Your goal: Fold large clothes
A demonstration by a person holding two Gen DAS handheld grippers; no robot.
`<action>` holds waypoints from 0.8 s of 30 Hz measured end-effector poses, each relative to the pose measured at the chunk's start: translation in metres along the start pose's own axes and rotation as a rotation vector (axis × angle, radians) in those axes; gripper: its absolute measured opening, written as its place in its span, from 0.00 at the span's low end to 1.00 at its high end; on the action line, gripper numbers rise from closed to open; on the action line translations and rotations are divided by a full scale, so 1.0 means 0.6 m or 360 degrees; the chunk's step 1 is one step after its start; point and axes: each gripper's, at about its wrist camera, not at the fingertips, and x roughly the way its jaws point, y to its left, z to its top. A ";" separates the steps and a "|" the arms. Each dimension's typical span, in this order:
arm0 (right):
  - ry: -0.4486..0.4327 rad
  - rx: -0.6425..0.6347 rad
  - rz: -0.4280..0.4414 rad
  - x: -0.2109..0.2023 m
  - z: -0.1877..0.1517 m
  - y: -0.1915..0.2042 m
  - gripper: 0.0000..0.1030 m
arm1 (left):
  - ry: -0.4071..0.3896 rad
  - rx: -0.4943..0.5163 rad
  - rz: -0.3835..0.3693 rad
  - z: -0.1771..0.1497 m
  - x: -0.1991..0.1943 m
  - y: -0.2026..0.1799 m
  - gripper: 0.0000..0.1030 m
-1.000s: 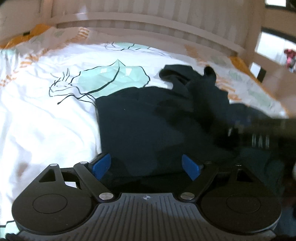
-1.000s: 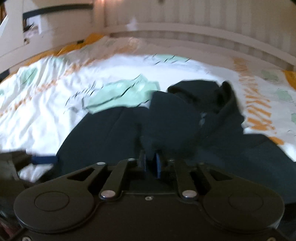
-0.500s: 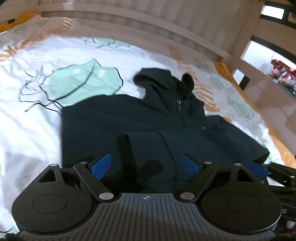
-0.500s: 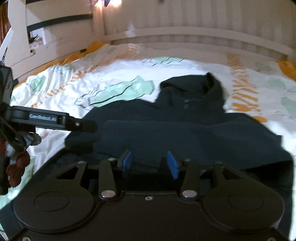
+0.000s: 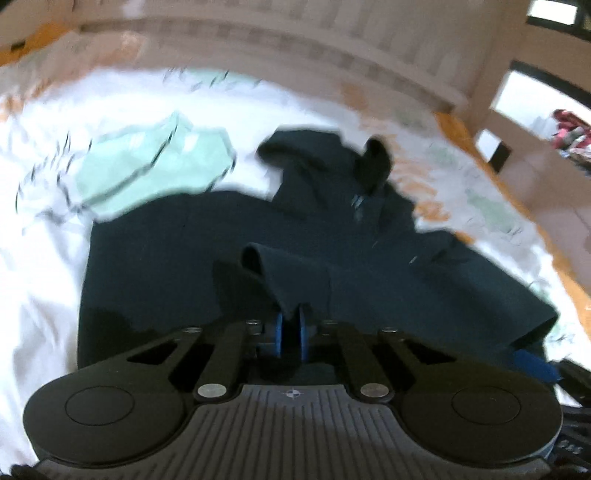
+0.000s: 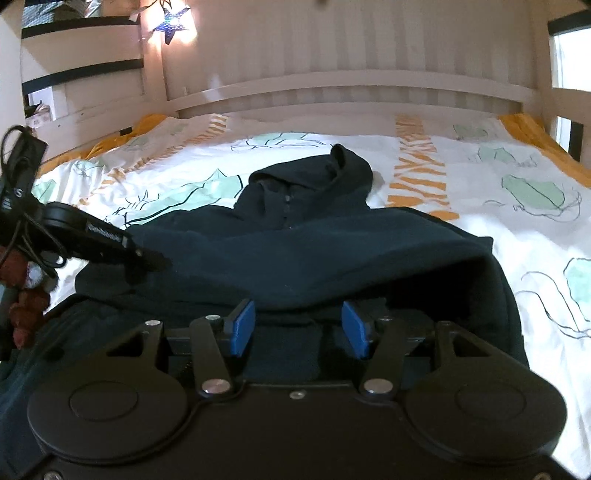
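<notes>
A dark navy hoodie (image 6: 332, 243) lies on the bed with its hood (image 6: 314, 177) toward the headboard. In the left wrist view the hoodie (image 5: 166, 266) fills the middle. My left gripper (image 5: 290, 332) is shut on a raised fold of its dark fabric (image 5: 266, 266) and lifts it slightly. My right gripper (image 6: 297, 326) is open, its blue pads on either side of the hoodie's near edge, holding nothing. The left gripper also shows in the right wrist view (image 6: 110, 243) at the hoodie's left side.
The bed has a white duvet (image 6: 517, 206) with green and orange prints. A slatted wooden headboard (image 6: 351, 88) stands at the back. A bed rail (image 5: 498, 122) runs along the right side. A shelf and a star light (image 6: 173, 22) are at the left.
My left gripper has shut on a fold of the hoodie and is moving, with blur. My right gripper has opened wider, having let go of the fabric, and sits at the near edge.
</notes>
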 end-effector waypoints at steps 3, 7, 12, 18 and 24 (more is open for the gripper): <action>-0.0010 0.0059 0.0029 -0.007 0.003 -0.011 0.58 | -0.0111 0.0095 -0.0061 0.026 -0.042 -0.014 0.08; -0.0078 0.0087 0.0048 -0.024 0.019 -0.018 0.59 | -0.0224 0.0203 -0.0073 0.061 -0.090 -0.016 0.08; -0.0195 0.0155 0.0043 -0.040 0.034 -0.036 0.62 | -0.0167 0.0153 -0.0038 0.074 -0.082 0.021 0.08; -0.0098 0.0225 -0.0031 -0.006 0.026 -0.067 0.67 | -0.0026 0.0050 0.0014 0.040 -0.041 0.060 0.08; 0.0199 0.0416 -0.0075 0.048 -0.006 -0.097 0.67 | 0.0091 0.0017 0.0090 0.006 -0.016 0.094 0.11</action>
